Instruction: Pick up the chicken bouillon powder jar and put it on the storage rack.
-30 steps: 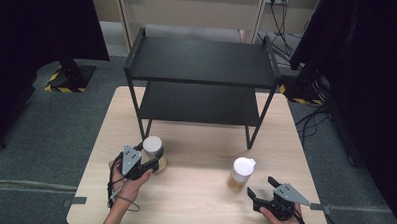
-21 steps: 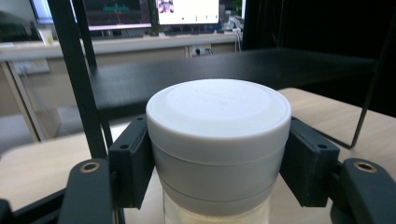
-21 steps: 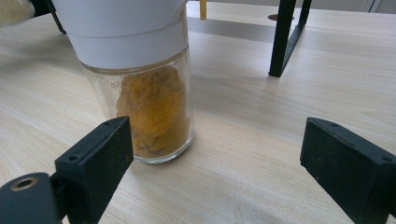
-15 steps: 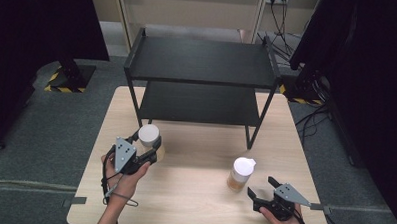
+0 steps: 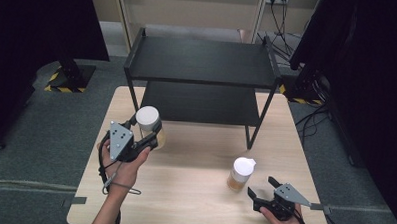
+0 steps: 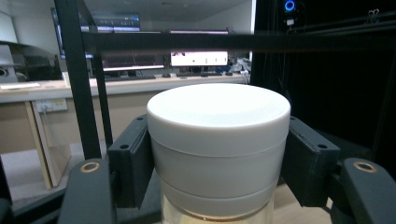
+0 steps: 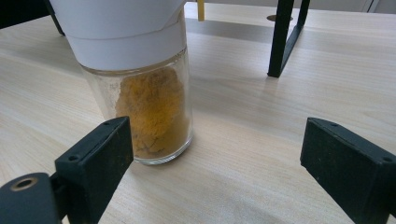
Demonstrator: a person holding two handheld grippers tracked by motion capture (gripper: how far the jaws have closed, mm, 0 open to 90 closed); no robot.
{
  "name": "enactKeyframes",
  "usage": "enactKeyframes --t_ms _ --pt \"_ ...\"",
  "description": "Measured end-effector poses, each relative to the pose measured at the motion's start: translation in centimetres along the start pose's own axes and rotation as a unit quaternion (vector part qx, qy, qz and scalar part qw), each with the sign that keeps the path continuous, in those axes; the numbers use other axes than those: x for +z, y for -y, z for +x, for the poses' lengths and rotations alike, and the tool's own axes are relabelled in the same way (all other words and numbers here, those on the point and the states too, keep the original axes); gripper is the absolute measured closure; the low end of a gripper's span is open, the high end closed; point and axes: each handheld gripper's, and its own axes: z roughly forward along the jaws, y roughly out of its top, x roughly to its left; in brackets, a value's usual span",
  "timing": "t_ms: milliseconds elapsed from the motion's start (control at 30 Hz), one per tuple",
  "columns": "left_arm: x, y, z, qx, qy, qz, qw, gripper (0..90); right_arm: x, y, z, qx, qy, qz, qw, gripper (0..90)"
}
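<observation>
My left gripper is shut on a white-lidded glass jar, held above the table's left side, just in front of the black shelf unit. In the left gripper view both pads press the jar just under its lid. A second jar of yellow-orange powder with a white cap stands on the wooden table at right. My right gripper is open just in front of it; in the right gripper view the jar stands beyond the left jaw.
The two-tier black shelf unit has a front right leg standing on the table behind the powder jar. Bare wood lies between the two hands. Grey floor, cables and dark curtains surround the table.
My left gripper has lifted its jar and carried it up and forward toward the shelf. The right gripper and the powder jar have stayed where they were.
</observation>
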Motion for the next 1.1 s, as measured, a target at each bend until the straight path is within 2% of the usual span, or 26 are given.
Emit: enactKeyframes --t_ms 267,1100 --pt "0.4 -1.6 -0.4 0.002 -0.006 -0.022 0.9997 34.1 0.0 0.0 0.0 0.002 0.001 -0.001 1.0000 9.7" --pt "1.5 -6.7 -0.3 0.013 -0.024 -0.057 0.9980 34.1 -0.1 0.1 0.0 0.002 0.000 -0.003 1.0000 9.7"
